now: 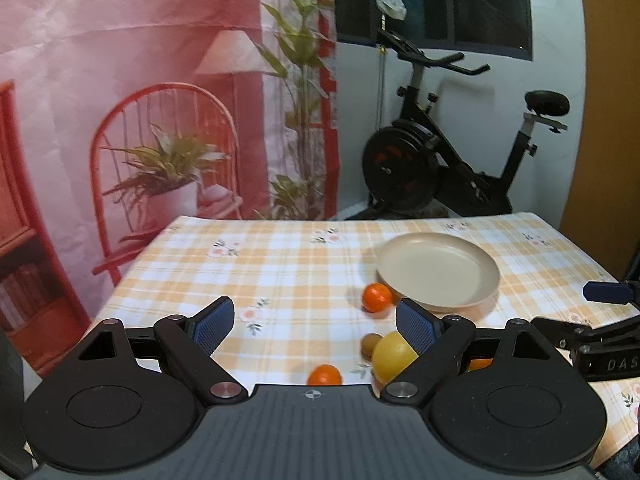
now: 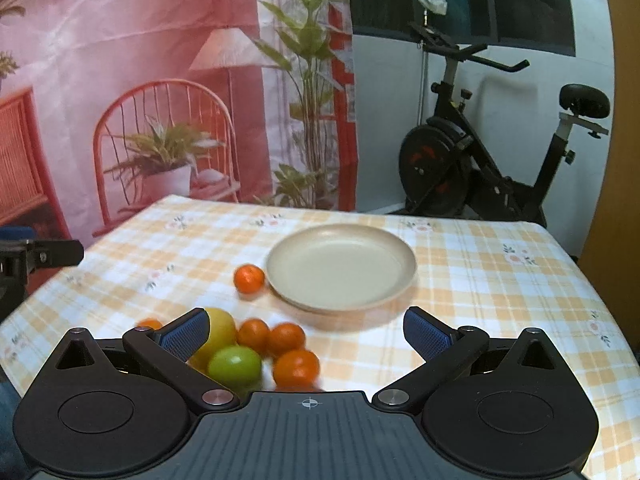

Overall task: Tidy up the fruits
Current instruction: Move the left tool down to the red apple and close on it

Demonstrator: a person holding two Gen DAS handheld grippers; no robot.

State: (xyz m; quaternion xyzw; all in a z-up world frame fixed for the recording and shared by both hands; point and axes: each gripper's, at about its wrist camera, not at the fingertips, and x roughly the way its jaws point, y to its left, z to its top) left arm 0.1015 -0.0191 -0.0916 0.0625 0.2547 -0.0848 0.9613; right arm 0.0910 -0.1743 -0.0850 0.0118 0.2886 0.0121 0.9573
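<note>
A beige plate (image 2: pixel 340 268) is seen empty near the middle of the checked counter (image 2: pixel 500 300), with none of the fruit placed on it yet. One tangerine (image 2: pixel 249 278) lies just beside the plate's left rim. The other fruit is gathered nearer the cameras: a large yellow fruit (image 2: pixel 222 330), a green fruit (image 2: pixel 235 366) in front of it, and three more tangerines (image 2: pixel 286 338) bunched to its right. A small brown fruit (image 1: pixel 371 343) is visible beside the yellow one in the left view.

The left claw (image 1: pixel 316 326) is held wide open with nothing between its pads. The right claw (image 2: pixel 306 334) is likewise spread wide and nothing is gripped; the fruit seen between its fingers lies on the counter.

Trouble is most likely to come from the crowding. If a claw is lowered into the cluster, neighbouring round fruit could be nudged and sent rolling toward the counter's near edge. The two claws could also be brought into collision over the same heap.
</note>
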